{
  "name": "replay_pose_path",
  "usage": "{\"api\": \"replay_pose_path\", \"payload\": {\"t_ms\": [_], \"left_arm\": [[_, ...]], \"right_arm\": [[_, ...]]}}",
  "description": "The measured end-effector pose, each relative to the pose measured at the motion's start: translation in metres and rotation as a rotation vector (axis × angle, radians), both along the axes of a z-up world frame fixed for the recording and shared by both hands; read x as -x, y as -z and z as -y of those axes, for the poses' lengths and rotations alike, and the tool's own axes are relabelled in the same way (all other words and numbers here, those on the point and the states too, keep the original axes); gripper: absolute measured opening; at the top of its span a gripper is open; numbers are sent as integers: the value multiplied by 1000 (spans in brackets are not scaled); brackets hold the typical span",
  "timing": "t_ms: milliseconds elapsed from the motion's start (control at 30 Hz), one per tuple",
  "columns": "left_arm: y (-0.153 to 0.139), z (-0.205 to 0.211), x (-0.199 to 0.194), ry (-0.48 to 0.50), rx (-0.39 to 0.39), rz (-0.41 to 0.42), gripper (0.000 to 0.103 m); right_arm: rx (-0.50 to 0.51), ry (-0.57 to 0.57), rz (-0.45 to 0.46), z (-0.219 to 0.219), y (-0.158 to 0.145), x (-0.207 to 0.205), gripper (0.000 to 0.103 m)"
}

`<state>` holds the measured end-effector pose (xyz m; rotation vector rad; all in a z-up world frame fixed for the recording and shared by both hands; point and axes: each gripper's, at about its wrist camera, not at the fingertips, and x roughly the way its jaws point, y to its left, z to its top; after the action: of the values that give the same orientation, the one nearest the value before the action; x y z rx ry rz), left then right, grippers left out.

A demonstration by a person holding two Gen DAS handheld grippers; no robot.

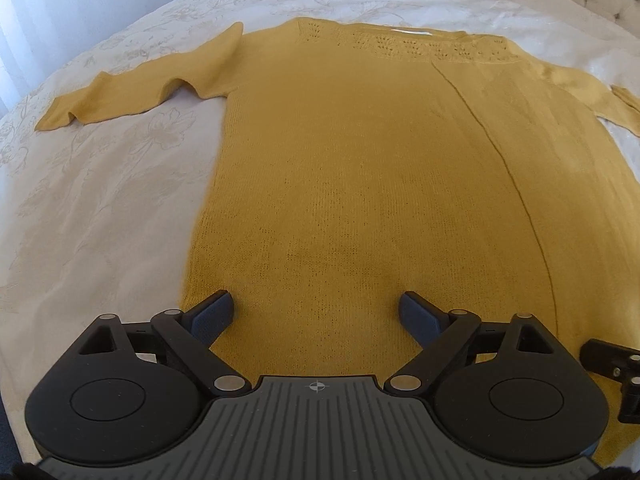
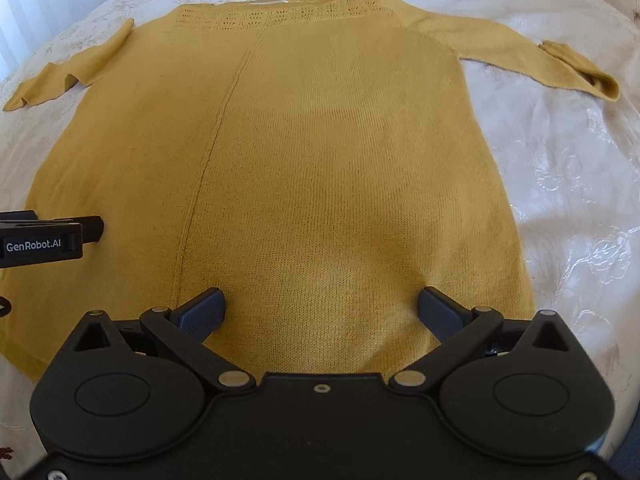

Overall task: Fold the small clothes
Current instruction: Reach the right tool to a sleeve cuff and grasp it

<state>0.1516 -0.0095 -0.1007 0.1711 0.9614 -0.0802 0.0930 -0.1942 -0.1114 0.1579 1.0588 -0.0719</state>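
Both tongs, left (image 1: 316, 312) and right (image 2: 322, 308), spread above flat yellow sweater (image 1: 360, 184).

A mustard knitted sweater (image 2: 320, 152) is spread flat on a white bedspread (image 2: 560, 200); the right gripper (image 2: 322, 306) is held wide open at six o'clock.

Both grippers: matte black linkage bodies, round side housings, silver pivot pins, dark blue textured pads (image 1: 214, 316). Left gripper (image 1: 316, 312) has ribbed grey deck; white "GenRobot.AI" on its side.
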Motion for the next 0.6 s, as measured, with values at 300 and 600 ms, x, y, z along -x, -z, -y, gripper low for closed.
{"api": "replay_pose_path", "payload": {"t_ms": [300,600], "left_arm": [[10,-3,-3,37,50,57,103],[0,-8,-16,71,92,40,101]], "right_arm": [[-21,-94,-100,4,2,-9,103],[-56,-147,-202,13,-4,-24,103]]}}
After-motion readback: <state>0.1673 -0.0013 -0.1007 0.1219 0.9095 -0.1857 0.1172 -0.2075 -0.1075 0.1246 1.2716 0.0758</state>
